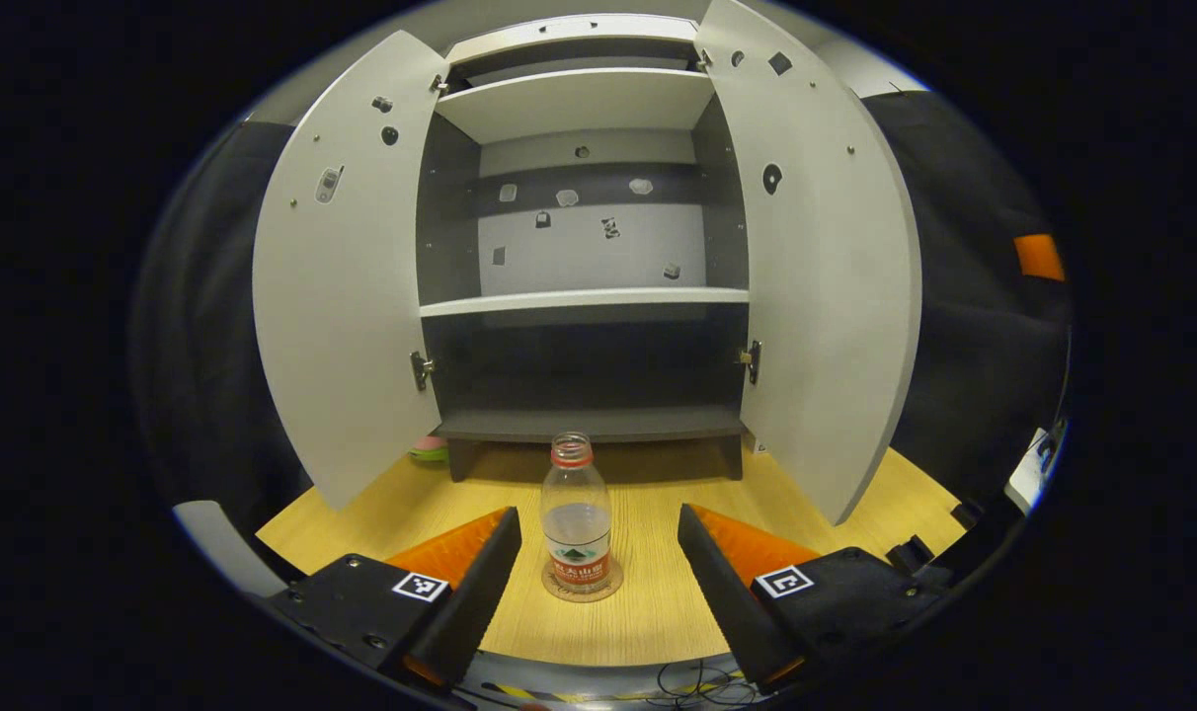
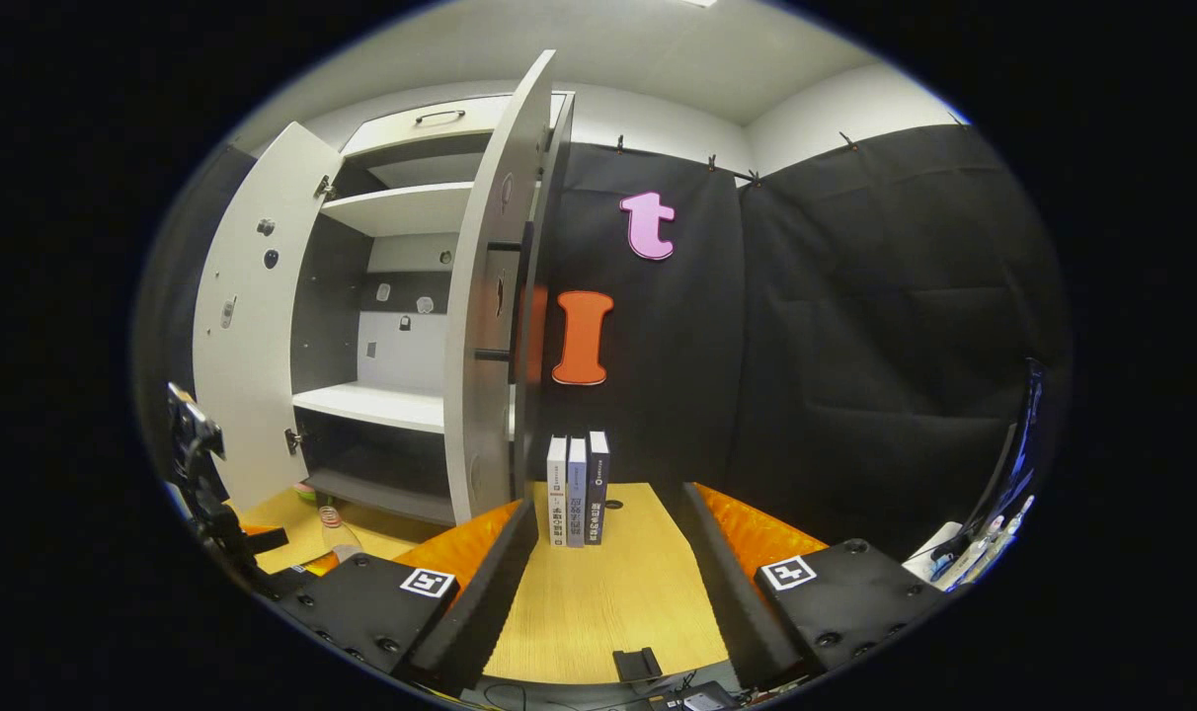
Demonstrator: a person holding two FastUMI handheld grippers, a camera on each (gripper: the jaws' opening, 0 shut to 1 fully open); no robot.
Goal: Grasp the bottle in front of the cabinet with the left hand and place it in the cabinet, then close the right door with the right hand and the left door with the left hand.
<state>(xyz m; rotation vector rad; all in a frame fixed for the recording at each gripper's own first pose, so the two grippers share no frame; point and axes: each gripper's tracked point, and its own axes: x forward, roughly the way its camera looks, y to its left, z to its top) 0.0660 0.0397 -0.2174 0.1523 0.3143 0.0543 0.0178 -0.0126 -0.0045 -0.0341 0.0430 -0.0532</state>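
The first step is in hand: reaching for the bottle, not yet grasped. In the left gripper view, going from left, the cabinet's left door (image 1: 337, 296) stands swung wide, then the open cabinet (image 1: 584, 296) with bare shelves, then the right door (image 1: 826, 296), equally wide. The bottle (image 1: 577, 518) stands upright on the wooden table (image 1: 648, 612), just in front of the cabinet's bottom shelf, and sits between the fingers of the left gripper (image 1: 598, 548), which are spread with clear gaps on both sides and touch nothing. The next move, I judge, calls for easing forward until the bottle's body is squarely between the fingers, then pinching without toppling it. In the right gripper view, the bottle (image 2: 337, 533) shows at far left near the cabinet, the right door (image 2: 490, 316) is seen edge-on, three books (image 2: 577, 489) stand beyond, and the right gripper (image 2: 603, 553) waits spread and empty above the table.
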